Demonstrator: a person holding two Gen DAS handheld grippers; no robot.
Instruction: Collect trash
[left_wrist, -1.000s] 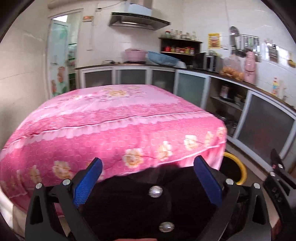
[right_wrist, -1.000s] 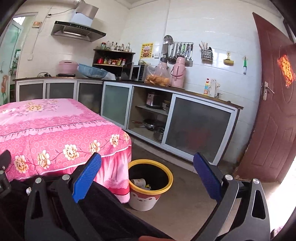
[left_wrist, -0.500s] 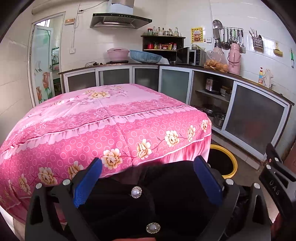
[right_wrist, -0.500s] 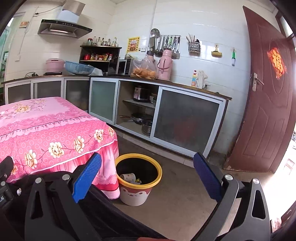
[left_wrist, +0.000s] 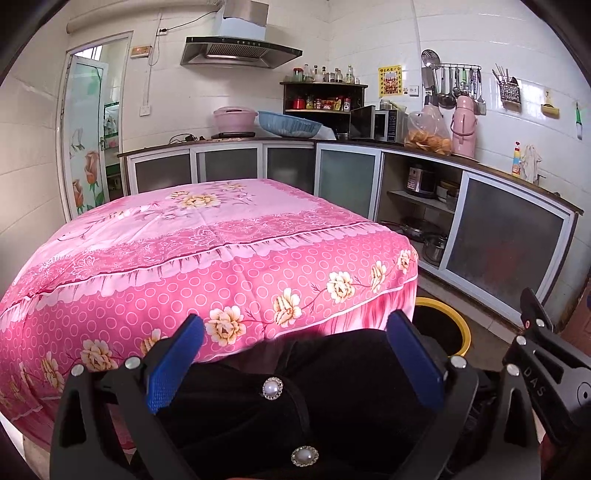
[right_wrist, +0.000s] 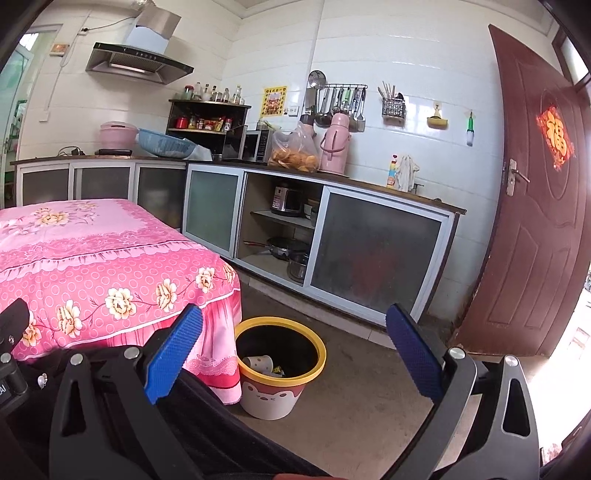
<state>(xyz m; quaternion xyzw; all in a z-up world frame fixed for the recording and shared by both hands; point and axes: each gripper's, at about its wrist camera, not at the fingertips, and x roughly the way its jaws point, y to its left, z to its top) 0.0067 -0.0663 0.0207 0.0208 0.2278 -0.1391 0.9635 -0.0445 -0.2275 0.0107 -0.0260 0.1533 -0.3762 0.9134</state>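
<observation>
A white trash bin with a yellow rim (right_wrist: 279, 373) stands on the floor by the table's corner; a paper cup (right_wrist: 259, 363) and scraps lie inside it. Its rim also shows in the left wrist view (left_wrist: 447, 320). My left gripper (left_wrist: 294, 363) is open and empty, held low in front of the pink-clothed table (left_wrist: 192, 236), over the person's black clothing. My right gripper (right_wrist: 294, 354) is open and empty, above and in front of the bin. The table top shows no loose trash.
Kitchen cabinets (right_wrist: 373, 251) with a counter run along the back and right walls. A brown door (right_wrist: 535, 221) stands open at the far right. Bare concrete floor (right_wrist: 362, 362) lies between bin, cabinets and door. The right gripper's body (left_wrist: 546, 373) shows in the left wrist view.
Both grippers have pulled back and risen a little; the table and bin look farther away. Both stay open and empty.
</observation>
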